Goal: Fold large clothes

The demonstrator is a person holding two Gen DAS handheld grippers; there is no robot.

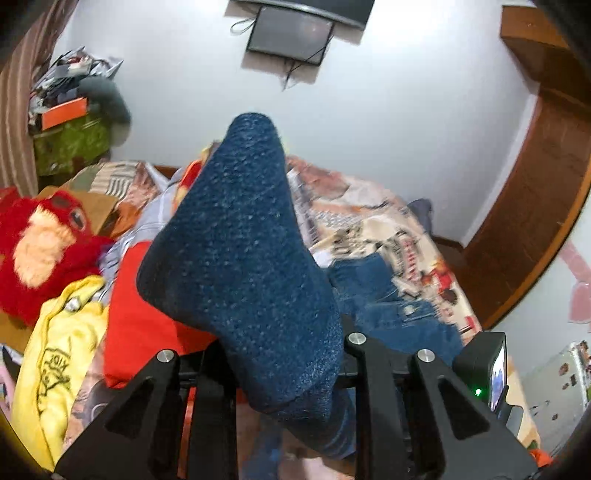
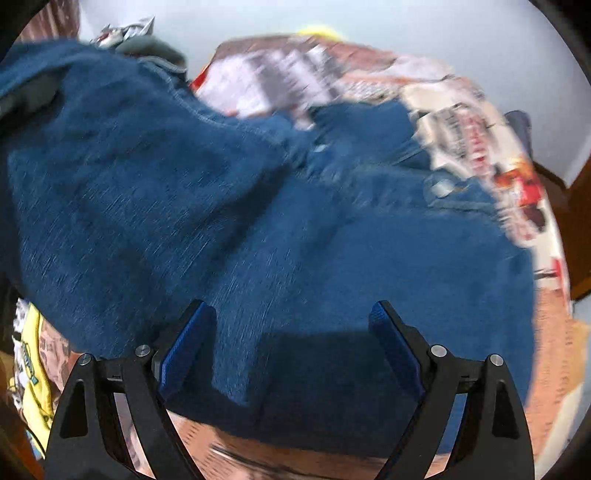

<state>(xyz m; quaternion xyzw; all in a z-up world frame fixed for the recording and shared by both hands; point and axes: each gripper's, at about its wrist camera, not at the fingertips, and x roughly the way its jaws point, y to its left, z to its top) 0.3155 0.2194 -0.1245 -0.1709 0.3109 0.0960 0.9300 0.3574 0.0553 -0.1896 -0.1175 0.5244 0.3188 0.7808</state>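
Observation:
A pair of blue jeans (image 2: 295,221) lies spread on a bed with a patterned cover (image 2: 480,147). My left gripper (image 1: 280,369) is shut on a fold of the blue jeans (image 1: 240,258) and holds it up in front of the camera; the fingertips are hidden by the cloth. The rest of the jeans (image 1: 399,314) trails down to the bed on the right. My right gripper (image 2: 291,321) is open, its blue pads (image 2: 184,350) wide apart just above the near edge of the jeans, holding nothing. The right view is blurred.
A red plush toy (image 1: 40,243), a yellow garment (image 1: 55,354) and a red garment (image 1: 140,321) lie on the bed's left side. A cluttered shelf (image 1: 70,122) stands at the far left. A wooden door frame (image 1: 535,206) is on the right. A screen (image 1: 291,33) hangs on the wall.

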